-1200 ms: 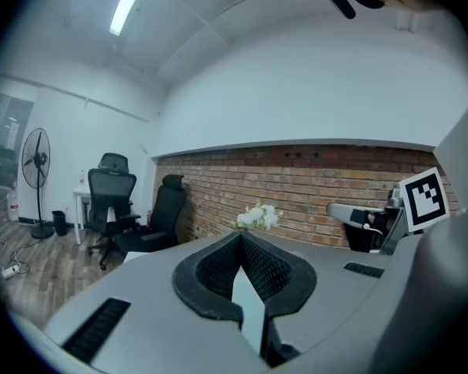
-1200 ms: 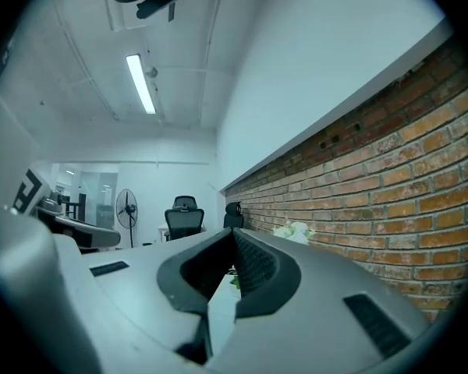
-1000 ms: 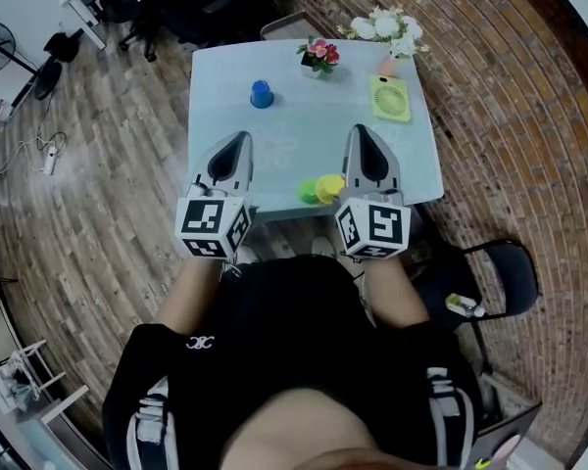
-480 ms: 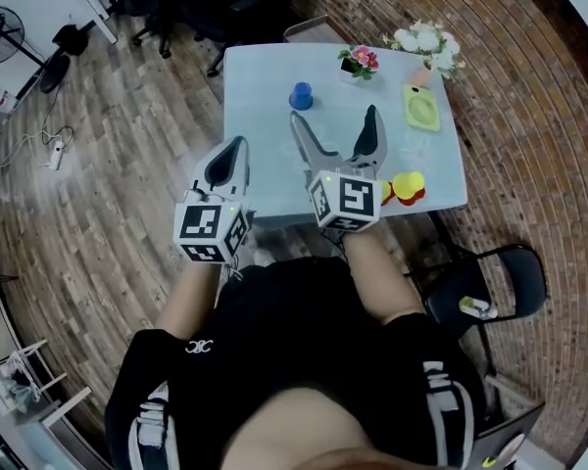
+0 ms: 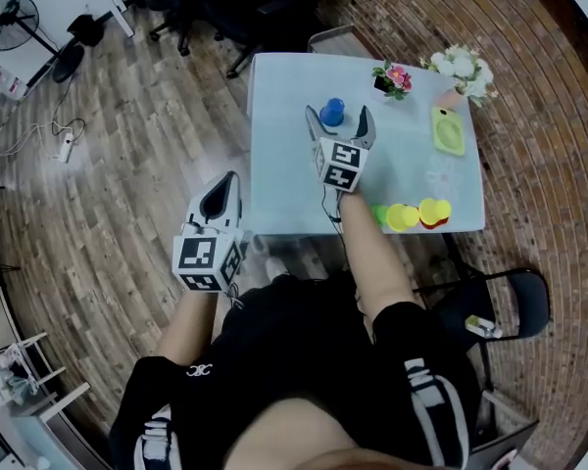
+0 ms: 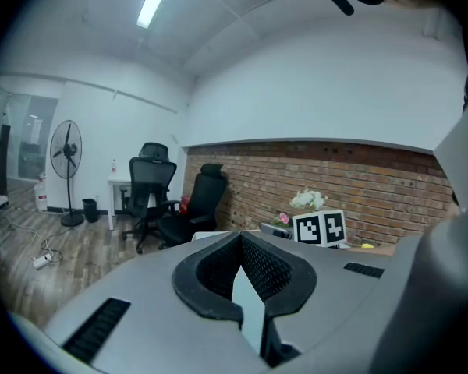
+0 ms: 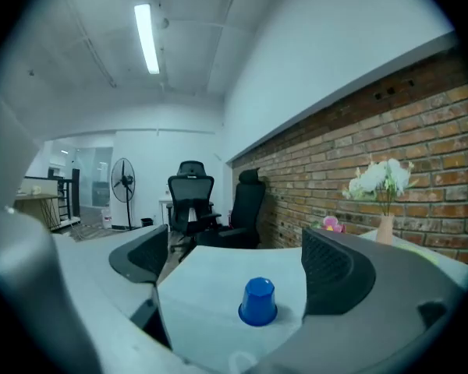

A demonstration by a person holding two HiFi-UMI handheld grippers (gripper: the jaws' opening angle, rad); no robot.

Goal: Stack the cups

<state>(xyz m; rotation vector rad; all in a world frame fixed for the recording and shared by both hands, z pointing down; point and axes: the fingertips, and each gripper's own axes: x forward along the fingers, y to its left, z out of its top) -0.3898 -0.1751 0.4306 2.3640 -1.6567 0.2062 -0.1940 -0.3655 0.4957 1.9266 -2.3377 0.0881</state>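
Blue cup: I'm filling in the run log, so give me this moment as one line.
right gripper: jaws just opened, blue cup between them, untouched | left gripper: shut, empty, beside table

Pale table (image 5: 284, 116), pink potted flowers (image 5: 393, 76), white flowers in a vase (image 5: 461, 67), black office chairs (image 6: 152, 189), standing fan (image 6: 65, 150), brick wall (image 7: 421, 131).

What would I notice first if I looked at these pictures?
Probably the right gripper: its fingers have just been opening, and a little blue cup stands upside down on the pale table between them, not touched. Next come the bright green, yellow and red cups in a row along the table's near edge, and the white flowers at its far edge.
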